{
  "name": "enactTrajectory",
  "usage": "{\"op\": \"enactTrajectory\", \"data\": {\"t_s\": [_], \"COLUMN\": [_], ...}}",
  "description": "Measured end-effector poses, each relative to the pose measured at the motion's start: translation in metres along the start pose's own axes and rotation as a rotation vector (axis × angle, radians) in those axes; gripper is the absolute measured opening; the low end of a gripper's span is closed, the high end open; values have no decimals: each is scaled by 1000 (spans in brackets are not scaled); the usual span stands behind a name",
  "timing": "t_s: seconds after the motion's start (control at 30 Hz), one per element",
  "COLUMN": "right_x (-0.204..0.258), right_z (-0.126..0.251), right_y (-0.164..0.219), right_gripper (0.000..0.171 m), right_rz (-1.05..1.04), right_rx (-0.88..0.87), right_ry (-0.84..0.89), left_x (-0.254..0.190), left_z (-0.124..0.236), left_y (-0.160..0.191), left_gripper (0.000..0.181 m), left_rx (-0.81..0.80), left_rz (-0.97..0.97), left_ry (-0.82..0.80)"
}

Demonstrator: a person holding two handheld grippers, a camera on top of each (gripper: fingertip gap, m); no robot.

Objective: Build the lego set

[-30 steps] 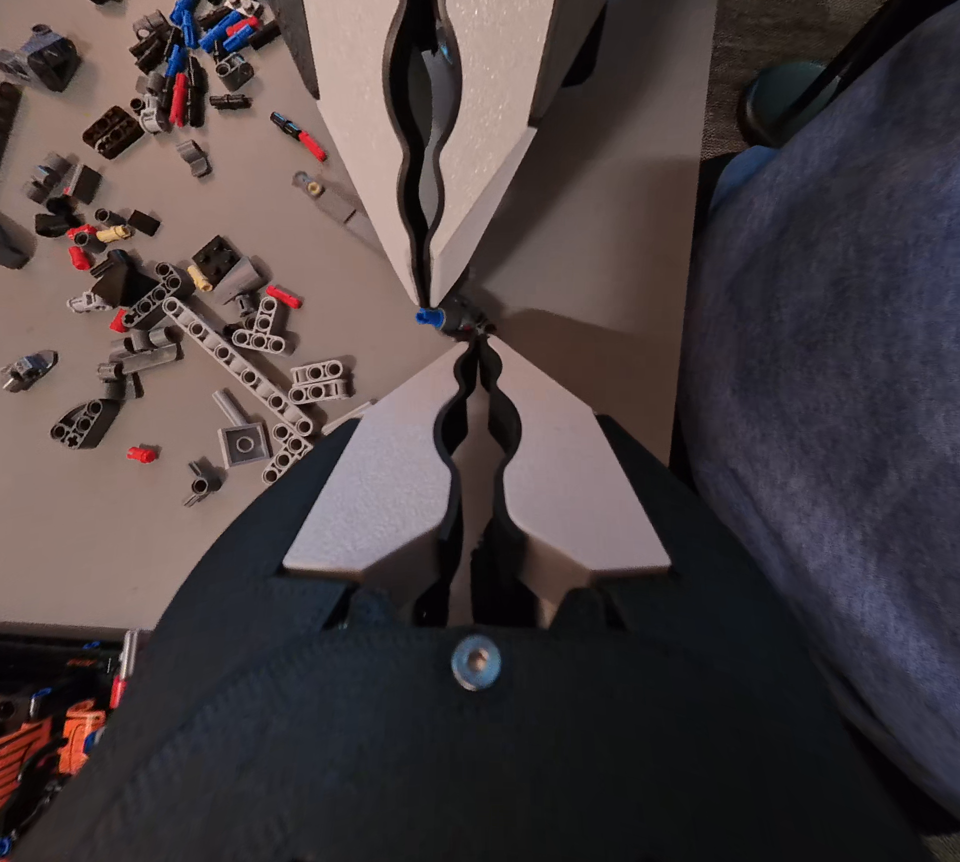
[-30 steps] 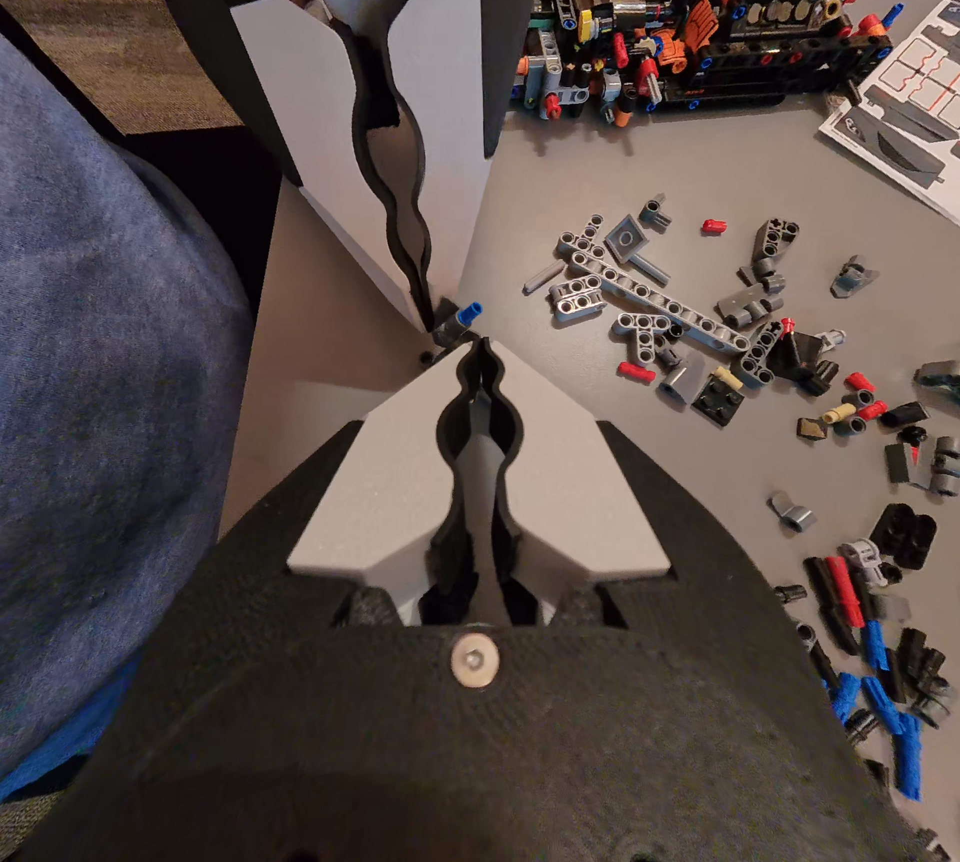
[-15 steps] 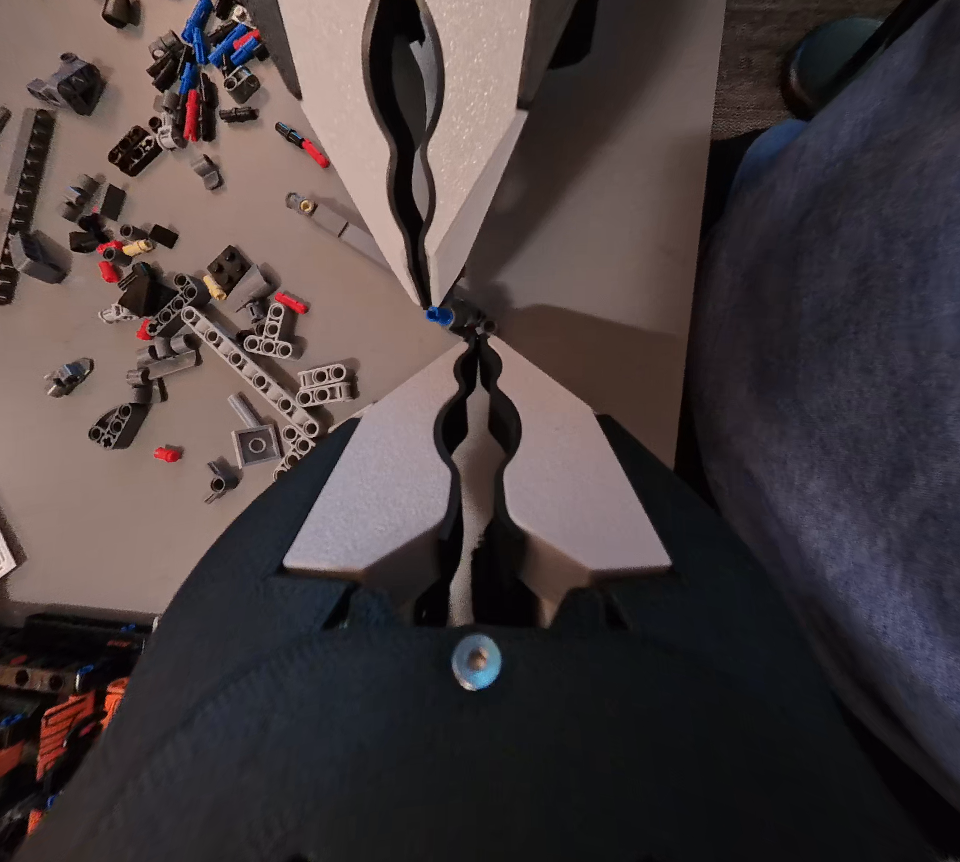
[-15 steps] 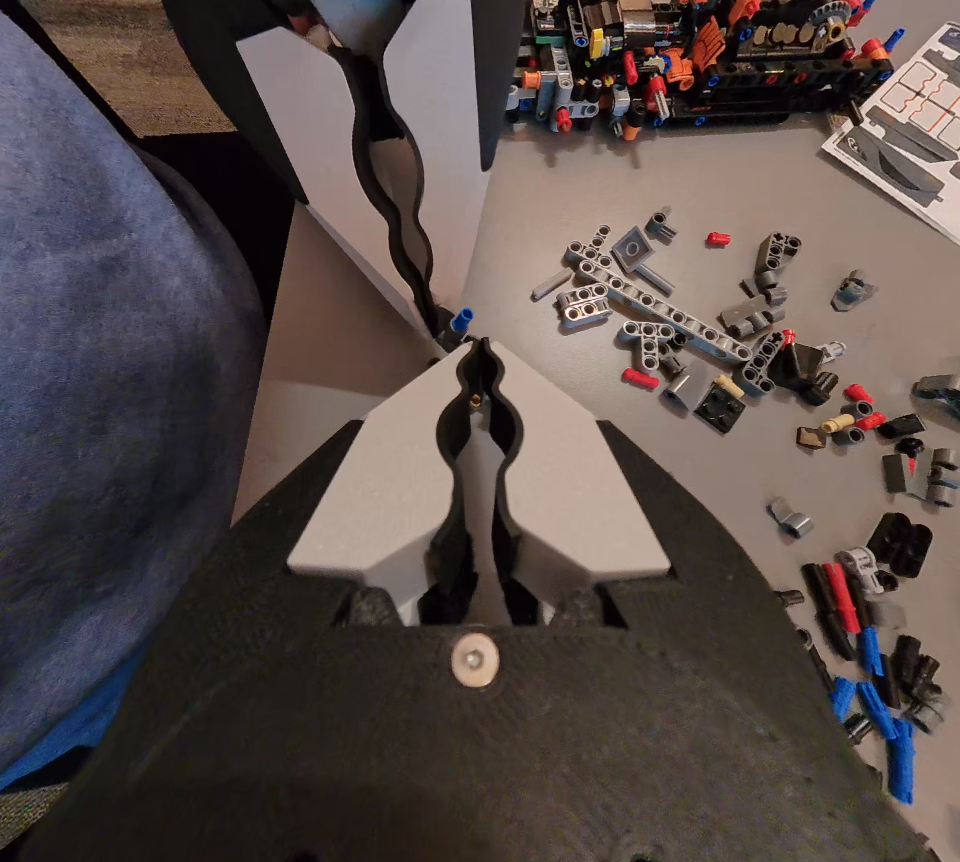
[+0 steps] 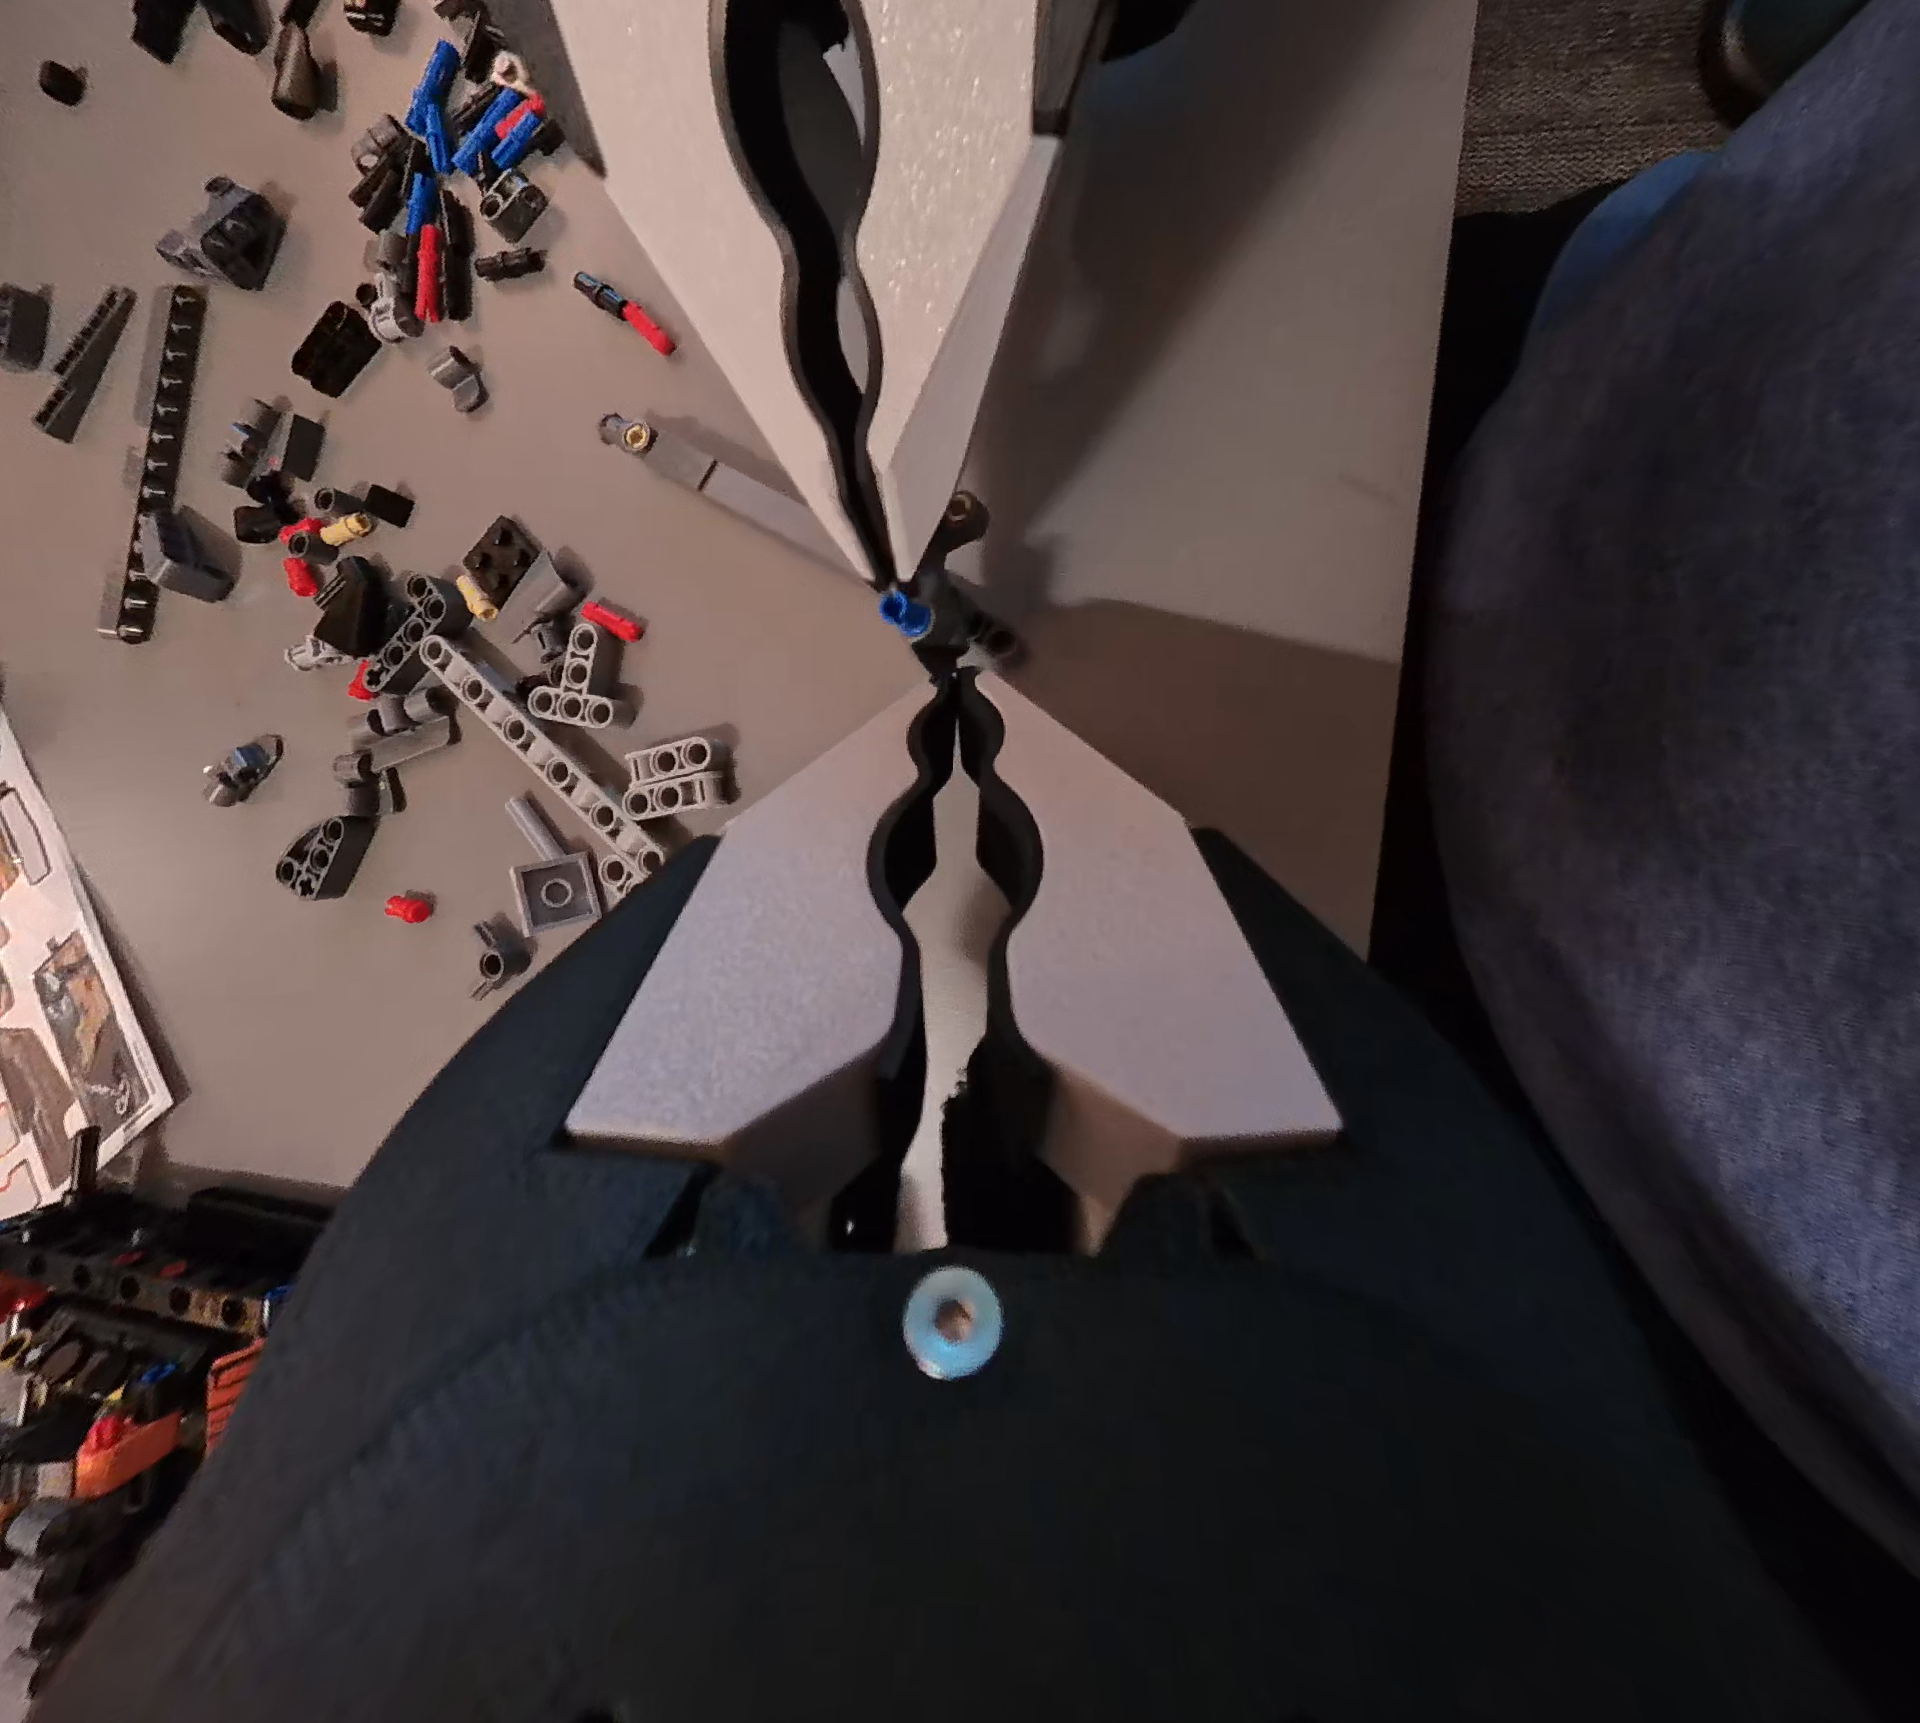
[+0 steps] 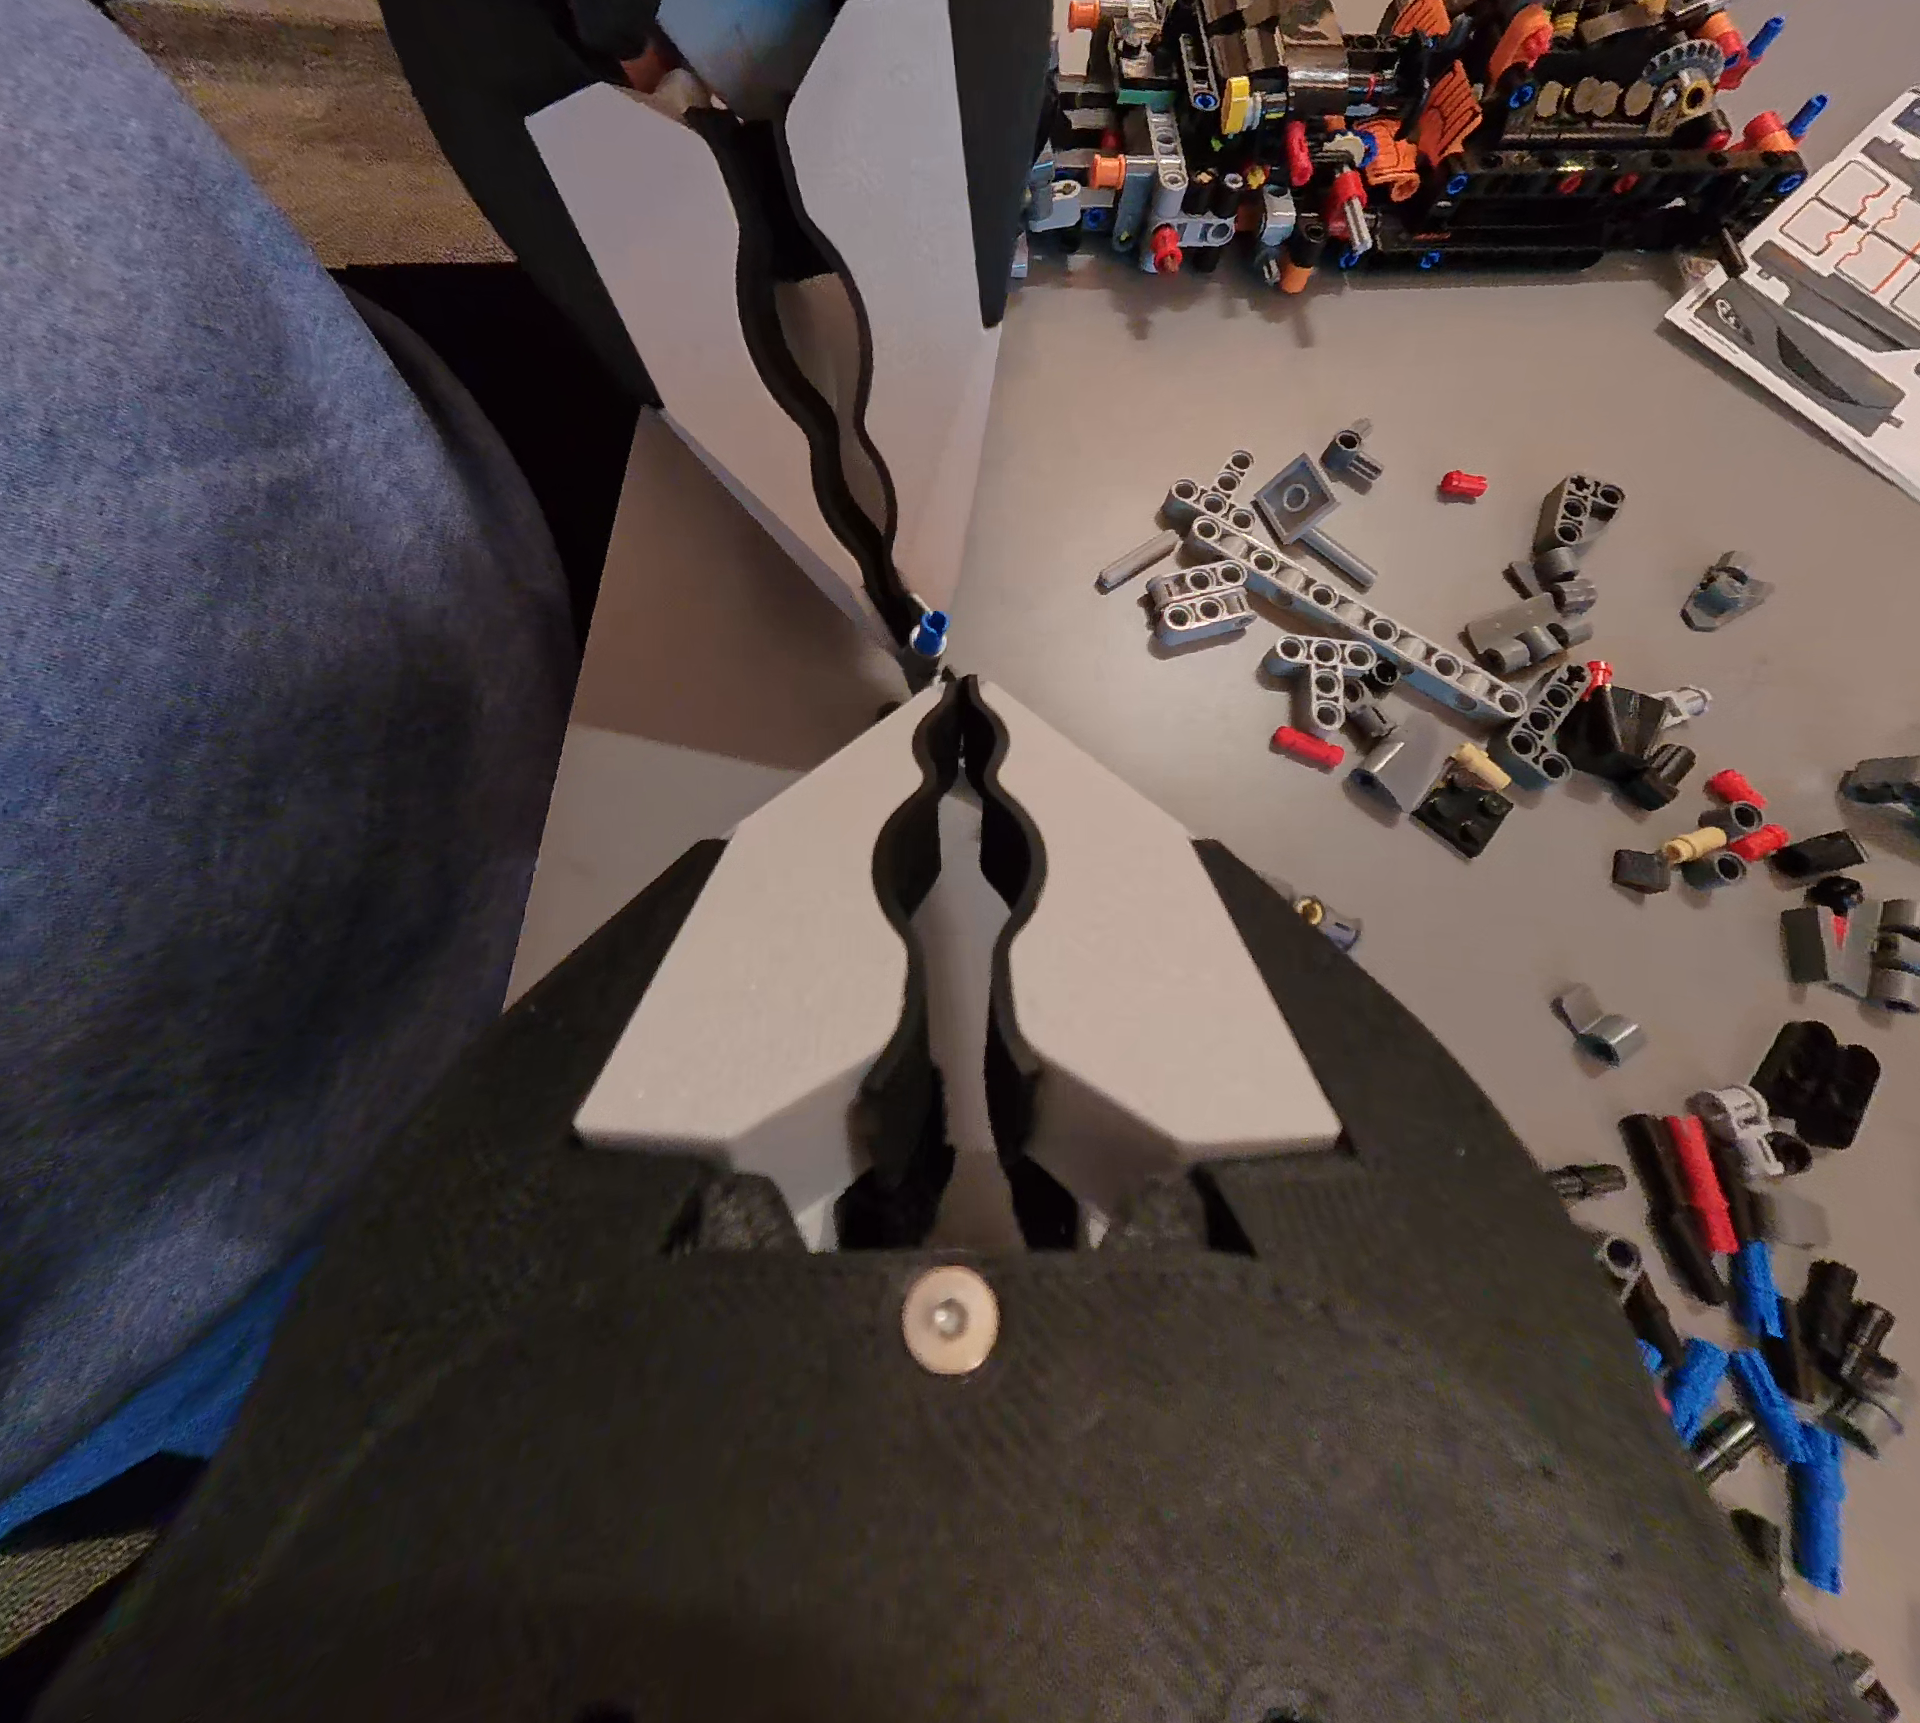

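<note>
Two tools meet tip to tip over bench [image 5: 1226,343] edge, near my lap. Left tool [image 5: 951,686] pressed together on small dark connector [image 5: 961,624]; right tool [image 6: 956,686] pinched on same cluster, exact grip unclear. Blue pin [image 5: 902,611] seated in connector, glossy hard plastic, tiny cylinder with flanged end.

Risks, my judgement: slick pin pops free under skewed push; dropped piece falls off bench edge to carpet. Loose beams, pins scattered on matte grey bench; half-built model [image 6: 1403,115] well apart, beyond loose parts.
</note>
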State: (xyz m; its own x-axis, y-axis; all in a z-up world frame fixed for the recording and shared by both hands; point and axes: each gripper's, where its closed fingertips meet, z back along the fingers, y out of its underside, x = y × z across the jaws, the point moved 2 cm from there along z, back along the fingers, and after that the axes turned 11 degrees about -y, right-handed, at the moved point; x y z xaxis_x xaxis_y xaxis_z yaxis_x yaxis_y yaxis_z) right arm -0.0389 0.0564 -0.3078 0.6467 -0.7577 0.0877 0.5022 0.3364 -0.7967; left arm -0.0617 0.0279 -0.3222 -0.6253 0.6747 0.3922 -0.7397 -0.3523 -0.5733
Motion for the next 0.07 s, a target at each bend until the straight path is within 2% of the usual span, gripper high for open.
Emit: {"op": "enactTrajectory", "data": {"t_s": [0.03, 0.07], "right_x": [1, 1], "right_z": [0, 1], "right_y": [0, 0], "right_gripper": [0, 0], "right_rz": [0, 1], "right_rx": [-2, -4], "right_ry": [1, 3], "left_x": [0, 1], "left_z": [0, 0], "left_y": [0, 0], "left_gripper": [0, 0], "left_rx": [-2, -2], "left_rz": [2, 1], "left_ry": [2, -4]}}
